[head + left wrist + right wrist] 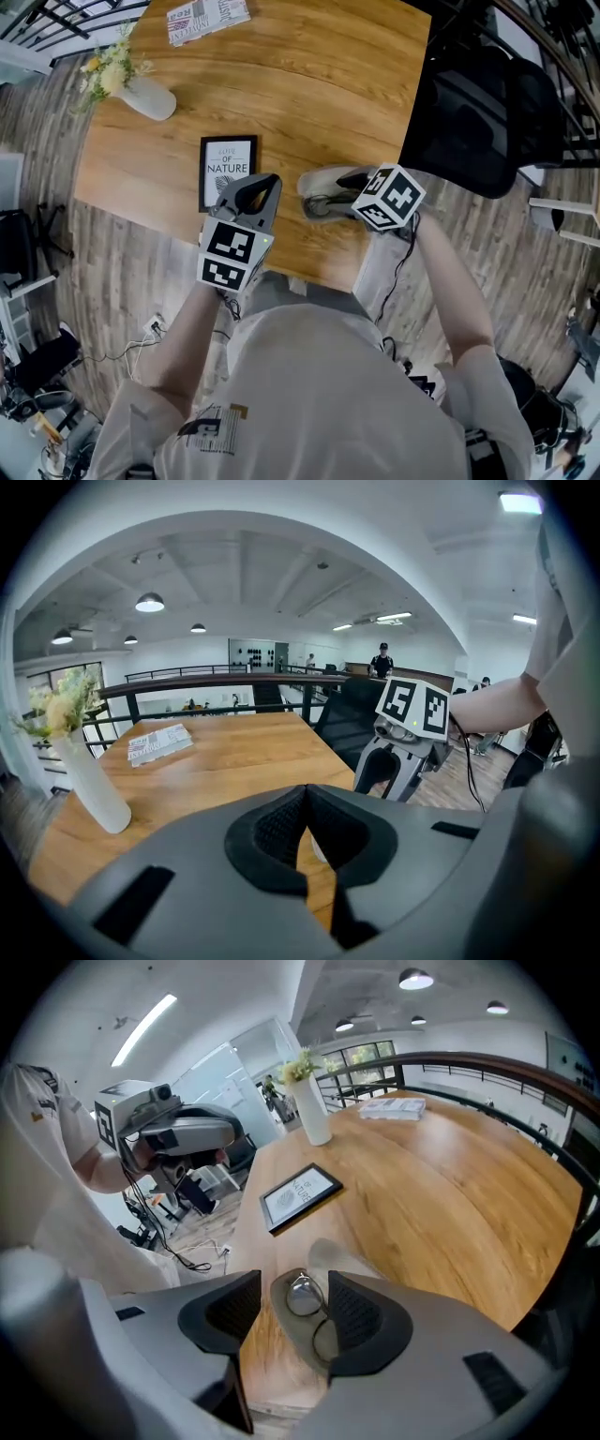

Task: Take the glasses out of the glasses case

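An open pale glasses case lies near the front edge of the wooden table, with dark-rimmed glasses lying in it. My right gripper hovers just above the case, tilted down. In the right gripper view its jaws stand open on either side of the glasses, with the pads clear of them. My left gripper hangs to the left of the case, beside the framed picture. Its jaw tips meet with nothing between them. The right gripper also shows ahead of it in the left gripper view.
A framed "Nature" picture lies left of the case. A white vase of flowers and a folded paper are further back. A black chair stands at the table's right side. The table edge runs just below the case.
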Demonstrator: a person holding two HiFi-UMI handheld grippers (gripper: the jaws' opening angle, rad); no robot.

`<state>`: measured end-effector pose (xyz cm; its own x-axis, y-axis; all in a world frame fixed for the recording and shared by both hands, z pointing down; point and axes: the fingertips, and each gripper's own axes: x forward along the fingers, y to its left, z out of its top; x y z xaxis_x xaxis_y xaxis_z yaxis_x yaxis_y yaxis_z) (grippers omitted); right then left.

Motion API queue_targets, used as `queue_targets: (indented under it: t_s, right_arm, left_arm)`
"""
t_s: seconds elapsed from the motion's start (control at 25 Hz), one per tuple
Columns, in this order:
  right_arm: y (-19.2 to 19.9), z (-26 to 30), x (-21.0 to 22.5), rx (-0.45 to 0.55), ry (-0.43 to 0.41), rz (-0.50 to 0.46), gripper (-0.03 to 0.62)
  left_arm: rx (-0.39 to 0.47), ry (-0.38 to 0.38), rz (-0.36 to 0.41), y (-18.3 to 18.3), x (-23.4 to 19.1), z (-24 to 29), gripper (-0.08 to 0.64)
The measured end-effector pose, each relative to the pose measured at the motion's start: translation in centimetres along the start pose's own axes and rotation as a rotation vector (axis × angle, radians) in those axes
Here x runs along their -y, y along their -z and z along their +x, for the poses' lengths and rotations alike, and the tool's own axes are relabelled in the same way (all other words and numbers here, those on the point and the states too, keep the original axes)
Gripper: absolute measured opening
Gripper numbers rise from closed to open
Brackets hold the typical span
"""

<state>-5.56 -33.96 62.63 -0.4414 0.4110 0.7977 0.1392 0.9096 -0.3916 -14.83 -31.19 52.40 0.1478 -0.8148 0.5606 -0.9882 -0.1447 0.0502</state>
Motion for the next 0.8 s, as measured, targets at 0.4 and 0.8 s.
queue_targets:
  t_s: [0.4,0.8]
  right_arm:
    - [5.4,5.7,3.0,-0.260,0.020,-0.075,0.227]
    - [6.2,7.8,3.3,-0.322,-0.002,-0.179,0.195]
  left_arm:
    - [-0.097,0.063,-0.034,4.5,0.9,2.5,0.015]
    - [-0.137,0.096,-0.053,6.8,1.0,2.7,0.015]
